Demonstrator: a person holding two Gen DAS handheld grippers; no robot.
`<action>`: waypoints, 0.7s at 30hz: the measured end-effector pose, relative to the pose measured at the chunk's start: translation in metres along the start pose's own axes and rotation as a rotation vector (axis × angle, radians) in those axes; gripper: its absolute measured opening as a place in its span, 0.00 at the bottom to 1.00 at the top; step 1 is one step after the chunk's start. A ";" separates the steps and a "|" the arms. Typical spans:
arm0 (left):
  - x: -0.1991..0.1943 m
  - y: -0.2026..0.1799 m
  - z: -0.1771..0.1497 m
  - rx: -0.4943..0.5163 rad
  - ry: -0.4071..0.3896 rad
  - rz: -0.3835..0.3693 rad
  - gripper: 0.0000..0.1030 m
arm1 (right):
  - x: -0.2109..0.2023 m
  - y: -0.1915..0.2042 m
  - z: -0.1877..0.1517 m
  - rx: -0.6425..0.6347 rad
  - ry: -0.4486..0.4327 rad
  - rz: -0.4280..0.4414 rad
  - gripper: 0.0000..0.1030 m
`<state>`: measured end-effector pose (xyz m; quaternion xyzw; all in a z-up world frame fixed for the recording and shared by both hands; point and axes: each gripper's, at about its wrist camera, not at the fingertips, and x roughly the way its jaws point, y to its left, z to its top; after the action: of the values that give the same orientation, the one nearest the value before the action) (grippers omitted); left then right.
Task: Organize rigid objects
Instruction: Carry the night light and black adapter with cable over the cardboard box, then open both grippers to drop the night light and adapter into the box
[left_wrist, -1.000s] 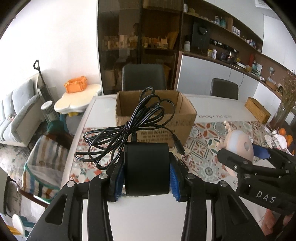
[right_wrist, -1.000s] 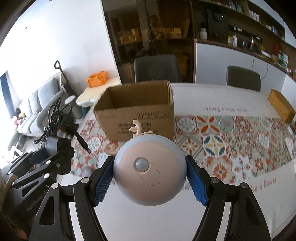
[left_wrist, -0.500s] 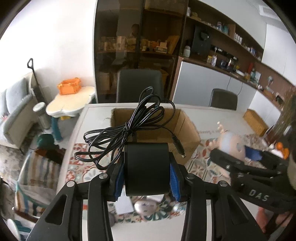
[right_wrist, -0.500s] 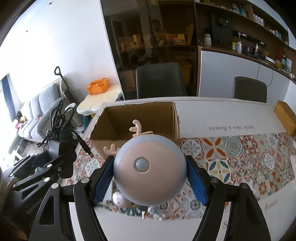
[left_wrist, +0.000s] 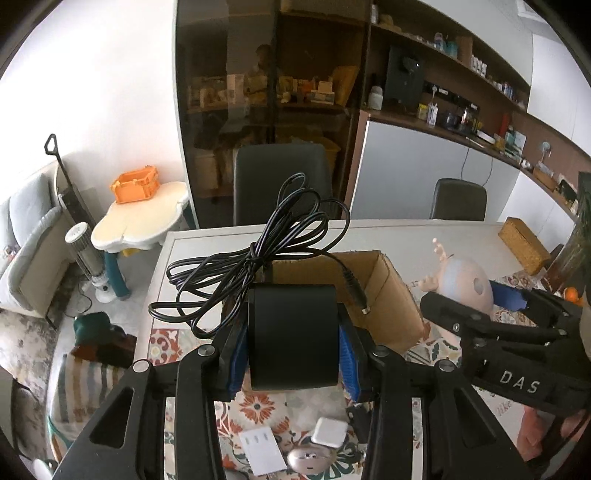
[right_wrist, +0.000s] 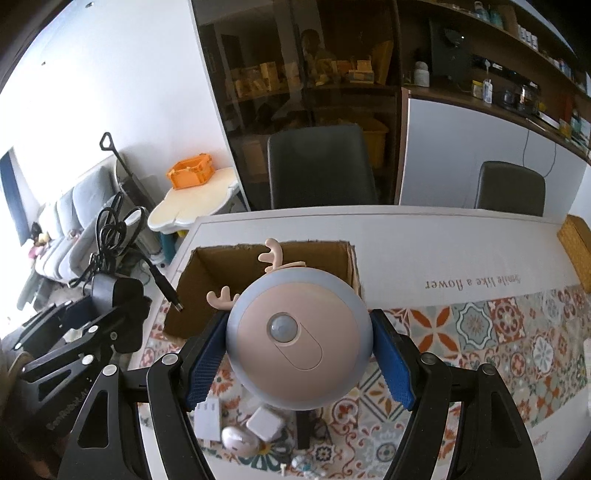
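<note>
My left gripper (left_wrist: 292, 350) is shut on a black power adapter (left_wrist: 293, 336) with a tangled black cable (left_wrist: 266, 254), held above the table before the open cardboard box (left_wrist: 388, 295). My right gripper (right_wrist: 297, 354) is shut on a round pink and grey night light with antlers (right_wrist: 297, 339), held in the air above the near edge of the box (right_wrist: 207, 295). Each gripper shows in the other's view: the left gripper (right_wrist: 85, 325) at the left, the right gripper (left_wrist: 491, 314) at the right.
On the patterned table runner (right_wrist: 498, 332) below lie a white card (left_wrist: 258, 452), a small white square charger (left_wrist: 328, 432) and a pale mouse (left_wrist: 306, 458). A woven basket (left_wrist: 522, 245) stands far right. Dark chairs (right_wrist: 321, 166) stand behind the table.
Both grippers have risen with their objects. The box now looks lower and its inside shows, and small items on the runner have come into view beneath.
</note>
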<state>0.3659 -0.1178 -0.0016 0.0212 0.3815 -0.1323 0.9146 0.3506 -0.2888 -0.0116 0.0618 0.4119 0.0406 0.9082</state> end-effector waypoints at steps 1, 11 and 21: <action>0.005 0.001 0.004 0.000 0.015 -0.010 0.40 | 0.002 0.000 0.004 0.001 0.002 -0.005 0.72; 0.055 0.004 0.026 0.009 0.161 -0.008 0.40 | 0.033 -0.005 0.029 -0.010 0.073 -0.030 0.72; 0.101 0.008 0.028 -0.008 0.298 -0.032 0.40 | 0.072 -0.017 0.037 0.019 0.171 -0.029 0.72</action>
<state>0.4555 -0.1373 -0.0530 0.0308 0.5139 -0.1404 0.8457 0.4263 -0.3001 -0.0431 0.0607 0.4893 0.0286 0.8695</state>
